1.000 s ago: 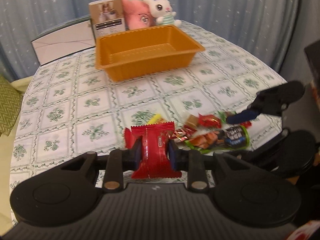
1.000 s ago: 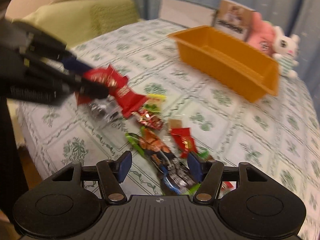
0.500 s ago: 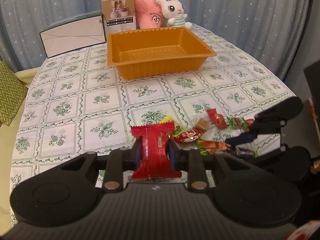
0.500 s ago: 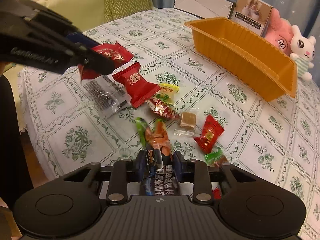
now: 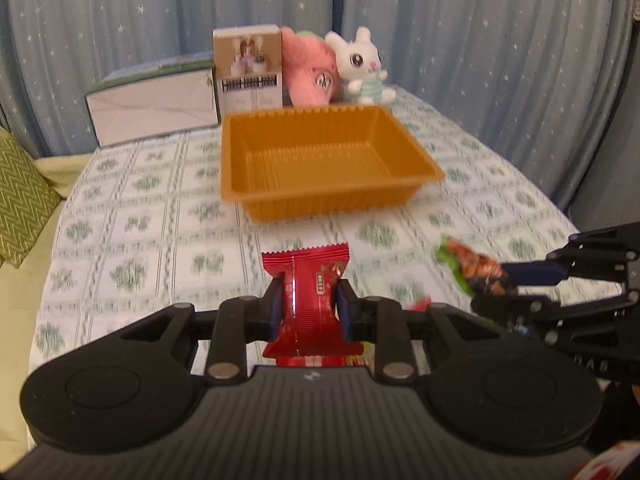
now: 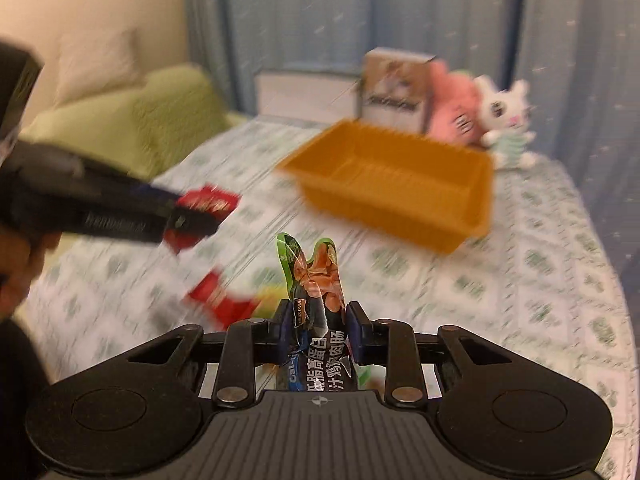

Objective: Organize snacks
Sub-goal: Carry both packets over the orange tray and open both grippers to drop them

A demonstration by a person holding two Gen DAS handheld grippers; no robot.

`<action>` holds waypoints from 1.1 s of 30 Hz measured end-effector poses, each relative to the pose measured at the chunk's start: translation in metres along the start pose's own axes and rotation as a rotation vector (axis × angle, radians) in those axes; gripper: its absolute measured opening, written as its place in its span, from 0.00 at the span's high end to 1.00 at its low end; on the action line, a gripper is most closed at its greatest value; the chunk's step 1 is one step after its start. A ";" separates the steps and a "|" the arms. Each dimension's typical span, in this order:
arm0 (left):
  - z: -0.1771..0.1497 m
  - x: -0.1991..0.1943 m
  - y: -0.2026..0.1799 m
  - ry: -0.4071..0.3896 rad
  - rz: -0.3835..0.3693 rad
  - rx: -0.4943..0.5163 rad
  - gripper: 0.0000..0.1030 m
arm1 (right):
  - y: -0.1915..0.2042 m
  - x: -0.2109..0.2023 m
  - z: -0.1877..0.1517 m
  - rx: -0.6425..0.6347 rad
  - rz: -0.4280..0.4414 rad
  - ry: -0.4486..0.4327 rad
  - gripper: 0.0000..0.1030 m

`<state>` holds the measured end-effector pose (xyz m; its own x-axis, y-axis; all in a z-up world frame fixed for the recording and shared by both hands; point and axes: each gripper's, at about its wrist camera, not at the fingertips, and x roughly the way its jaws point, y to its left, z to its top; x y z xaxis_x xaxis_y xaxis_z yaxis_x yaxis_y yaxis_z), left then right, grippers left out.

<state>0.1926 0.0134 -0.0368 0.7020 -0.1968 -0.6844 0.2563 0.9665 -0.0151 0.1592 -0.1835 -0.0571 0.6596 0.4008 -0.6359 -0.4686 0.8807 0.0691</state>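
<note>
Overhead nothing; floral tablecloth (image 5: pixel 168 216) below, starry blue curtains (image 5: pixel 480 40) behind.

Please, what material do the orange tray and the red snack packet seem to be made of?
The orange tray looks like thin moulded plastic with a dull sheen: its walls are ribbed and its rim is finely scalloped. The red snack packet, clamped in the left gripper, looks like glossy plastic or foil film: it shines, creases, and has a serrated sealed edge.

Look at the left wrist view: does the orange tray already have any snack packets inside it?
No, the orange tray shows only its bare ribbed floor, while the red snack packet sits clamped in the left gripper.
</note>
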 end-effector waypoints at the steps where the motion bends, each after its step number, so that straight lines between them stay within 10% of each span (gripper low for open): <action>1: 0.007 0.004 0.000 -0.012 0.003 0.000 0.76 | -0.005 0.002 0.008 0.013 -0.022 -0.014 0.72; 16: 0.103 0.107 0.026 -0.131 -0.001 -0.069 0.76 | -0.075 0.087 0.097 0.220 -0.165 -0.107 0.72; 33: 0.111 0.181 0.042 -0.064 0.024 -0.070 0.75 | -0.108 0.163 0.116 0.303 -0.151 -0.056 0.72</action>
<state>0.4037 -0.0002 -0.0802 0.7489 -0.1818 -0.6372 0.1934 0.9797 -0.0523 0.3853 -0.1838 -0.0789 0.7433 0.2657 -0.6140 -0.1728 0.9628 0.2075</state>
